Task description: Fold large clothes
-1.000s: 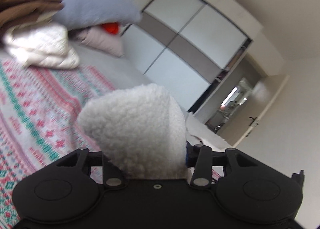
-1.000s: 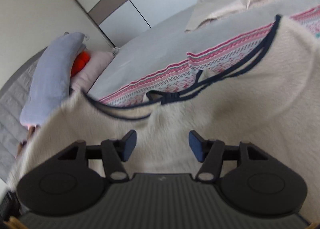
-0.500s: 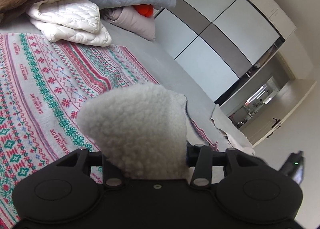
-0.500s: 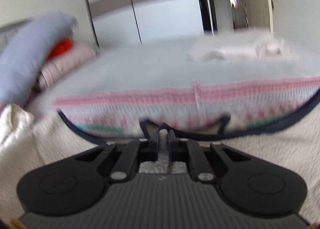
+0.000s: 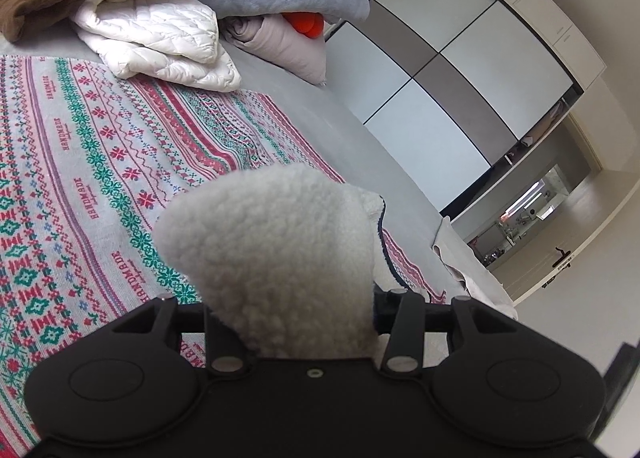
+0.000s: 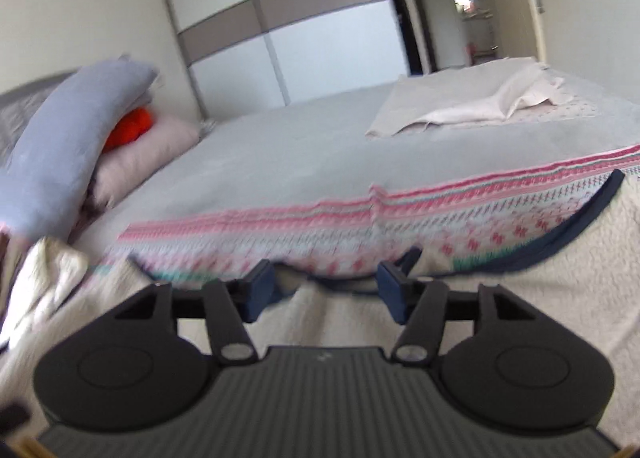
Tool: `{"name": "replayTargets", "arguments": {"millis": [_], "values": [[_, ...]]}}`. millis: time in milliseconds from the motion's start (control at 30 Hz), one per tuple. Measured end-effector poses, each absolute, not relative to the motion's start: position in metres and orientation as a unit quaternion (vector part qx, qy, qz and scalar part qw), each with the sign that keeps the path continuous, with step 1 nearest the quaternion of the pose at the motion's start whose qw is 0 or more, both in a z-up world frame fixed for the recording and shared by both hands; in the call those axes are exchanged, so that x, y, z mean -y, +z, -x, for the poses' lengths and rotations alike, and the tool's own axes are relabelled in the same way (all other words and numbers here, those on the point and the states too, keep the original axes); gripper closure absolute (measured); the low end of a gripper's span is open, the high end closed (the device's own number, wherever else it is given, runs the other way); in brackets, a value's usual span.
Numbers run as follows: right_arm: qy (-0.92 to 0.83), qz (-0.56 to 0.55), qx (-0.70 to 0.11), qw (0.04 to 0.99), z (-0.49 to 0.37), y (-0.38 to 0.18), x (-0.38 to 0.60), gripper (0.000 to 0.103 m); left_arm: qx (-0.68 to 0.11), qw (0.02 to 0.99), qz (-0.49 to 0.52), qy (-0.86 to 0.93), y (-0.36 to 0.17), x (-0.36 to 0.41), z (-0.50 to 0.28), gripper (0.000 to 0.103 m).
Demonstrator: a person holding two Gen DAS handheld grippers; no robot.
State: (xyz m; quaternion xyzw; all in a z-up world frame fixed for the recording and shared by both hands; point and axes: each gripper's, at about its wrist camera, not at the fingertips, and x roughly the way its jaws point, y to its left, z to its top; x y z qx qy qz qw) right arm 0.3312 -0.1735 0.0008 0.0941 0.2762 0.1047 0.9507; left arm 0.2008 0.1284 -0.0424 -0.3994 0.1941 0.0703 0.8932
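Left gripper (image 5: 290, 322) clamped a bunched fold of the white fleece garment (image 5: 272, 254) at lower centre; right gripper (image 6: 324, 290) stood wide apart above its navy-trimmed edge on the bed (image 6: 280, 154).

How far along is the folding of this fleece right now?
Barely begun. The fleece garment lies spread on the patterned blanket, with no finished fold visible. In hand: the left gripper pinches a fleece corner; the right gripper is open over the navy-trimmed edge. All folds remain.
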Motion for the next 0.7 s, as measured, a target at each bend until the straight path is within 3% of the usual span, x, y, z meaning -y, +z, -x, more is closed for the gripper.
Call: {"name": "replayTargets", "arguments": {"millis": [133,200,500,700], "values": [[0.133,-0.025,-0.342,0.930,-0.345,-0.024,0.128,0.088,-0.187,0.891,0.407,0.073,-0.042,-0.128,-0.198,0.059],[0.123,-0.012,-0.381,0.916,-0.373,-0.042,0.107,0.089,-0.181,0.892,0.409,0.073,-0.044,-0.128,-0.195,0.059],[0.144,-0.068,-0.347,0.924,-0.382,-0.020,0.108,0.089,-0.188,0.883,0.422,0.078,-0.046,-0.132,-0.198,0.059],[0.182,0.011,-0.416,0.891,-0.413,-0.039,0.047,0.090,-0.187,0.884,0.421,0.080,-0.046,-0.130,-0.196,0.059]]}}
